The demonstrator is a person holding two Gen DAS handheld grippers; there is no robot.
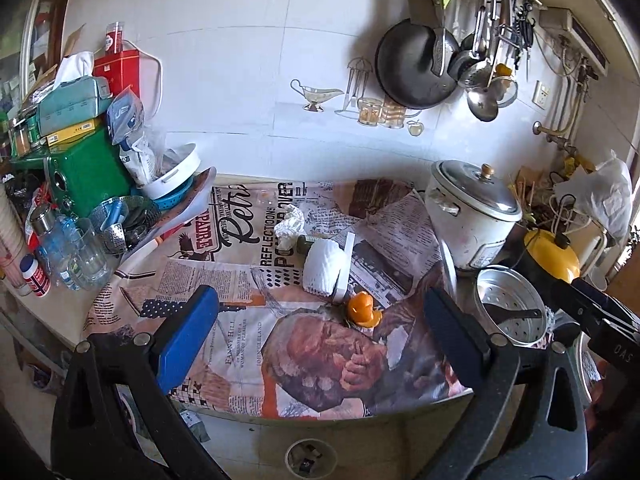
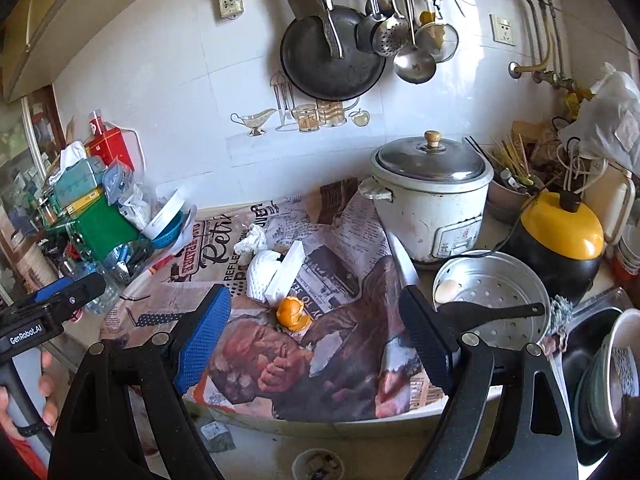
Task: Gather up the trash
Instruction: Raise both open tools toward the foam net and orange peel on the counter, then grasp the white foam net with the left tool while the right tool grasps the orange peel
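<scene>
A: Left wrist view: we count four bits of trash on the newspaper-print cloth point(image 1: 240, 344) over the desk point(image 1: 52, 320) — one crumpled tissue point(image 1: 293, 220), one white foam net point(image 1: 325, 266), one white plastic strip point(image 1: 345, 266) leaning on it, one orange peel point(image 1: 362, 308) just in front.

B: Agreed. Our left tool point(image 1: 320, 340) hangs above the desk's near edge, its two fingers spread wide and gripping nothing.

A: And the right tool point(image 2: 316, 340)?

B: Same: released, its two fingers apart, with the peel point(image 2: 294, 312) between them further off. We also see one rice cooker point(image 2: 430, 204), one steamer pot point(image 2: 494, 296) and one hanging pan point(image 2: 332, 56).
</scene>
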